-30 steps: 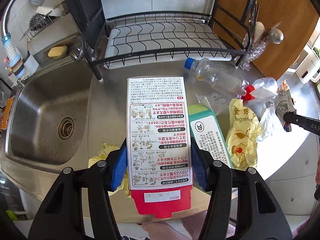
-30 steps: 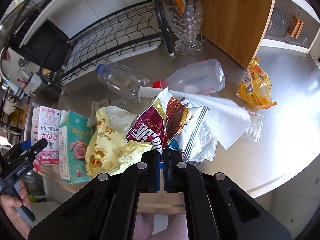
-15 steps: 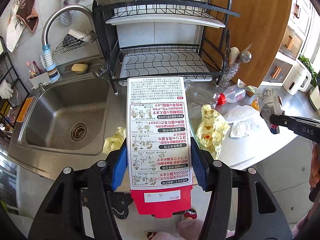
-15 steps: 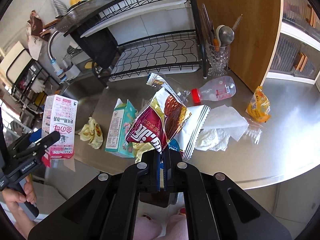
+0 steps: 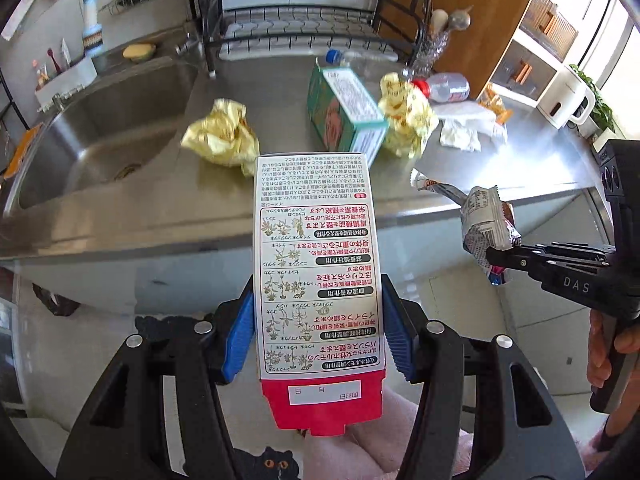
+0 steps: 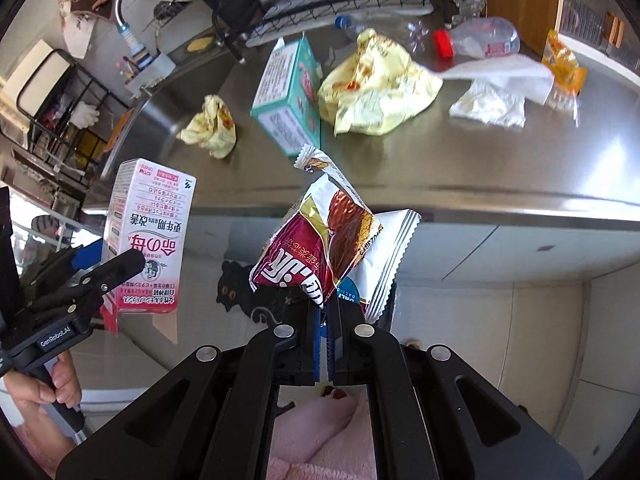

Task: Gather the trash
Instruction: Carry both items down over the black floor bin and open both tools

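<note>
My left gripper (image 5: 318, 336) is shut on a white and red carton (image 5: 318, 280) printed with Japanese text and holds it in the air in front of the steel counter (image 5: 500, 176). The carton also shows in the right wrist view (image 6: 148, 240). My right gripper (image 6: 325, 332) is shut on a red, brown and white snack wrapper (image 6: 320, 240), also held off the counter; it shows in the left wrist view (image 5: 484, 224). On the counter lie a teal carton (image 6: 288, 96), two crumpled yellow wrappers (image 6: 376, 88) (image 6: 210, 126), white tissue (image 6: 492, 104), two plastic bottles (image 6: 476, 40) and an orange packet (image 6: 564, 64).
A sink (image 5: 104, 128) lies at the counter's left with a tap (image 5: 92, 20). A black dish rack (image 5: 304, 28) stands at the back. A wooden panel (image 5: 472, 12) and a white kettle (image 5: 568, 98) are to the right. A cat-print mat (image 6: 240, 292) lies on the floor.
Both grippers have pulled back from the counter and dropped lower, still holding the carton and the snack wrapper. The counter edge now lies ahead of them, and floor shows below.
</note>
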A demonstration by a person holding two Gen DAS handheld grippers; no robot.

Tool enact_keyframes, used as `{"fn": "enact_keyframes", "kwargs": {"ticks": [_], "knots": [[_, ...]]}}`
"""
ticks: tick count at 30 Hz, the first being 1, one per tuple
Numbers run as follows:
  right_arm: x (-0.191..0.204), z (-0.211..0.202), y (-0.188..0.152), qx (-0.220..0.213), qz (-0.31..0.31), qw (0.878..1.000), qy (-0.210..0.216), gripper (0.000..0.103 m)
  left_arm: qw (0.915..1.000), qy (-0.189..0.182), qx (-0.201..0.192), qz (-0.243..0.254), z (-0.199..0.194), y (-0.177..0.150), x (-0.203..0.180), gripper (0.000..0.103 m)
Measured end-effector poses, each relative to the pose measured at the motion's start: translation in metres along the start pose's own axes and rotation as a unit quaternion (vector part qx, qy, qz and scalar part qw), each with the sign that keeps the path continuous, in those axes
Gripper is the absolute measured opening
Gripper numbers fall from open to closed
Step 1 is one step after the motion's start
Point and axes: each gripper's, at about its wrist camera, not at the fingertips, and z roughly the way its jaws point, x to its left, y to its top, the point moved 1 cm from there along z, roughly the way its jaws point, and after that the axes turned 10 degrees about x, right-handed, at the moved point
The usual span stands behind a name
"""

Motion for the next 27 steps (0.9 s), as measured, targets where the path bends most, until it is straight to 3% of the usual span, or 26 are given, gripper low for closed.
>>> {"fn": "enact_keyframes", "kwargs": {"ticks": [8, 15, 27], "knots": [[-0.011, 0.118, -0.033, 0.086, 0.0, 0.996, 0.029, 0.003, 0.9964, -0.025, 0.079, -0.015, 0.124, -0.047, 0.02, 0.055], [-0.034, 0.218, -0.036, 0.131, 0.014, 0.991, 0.035, 0.003, 0.9907, -0.045, 0.118, -0.05, 0.238, -0.06, 0.04, 0.055], [-0.063, 0.327, -0.017, 0.169, 0.055, 0.984, 0.034, 0.004, 0.9856, -0.05, 0.15, -0.06, 0.35, -0.049, 0.056, 0.056]]}}
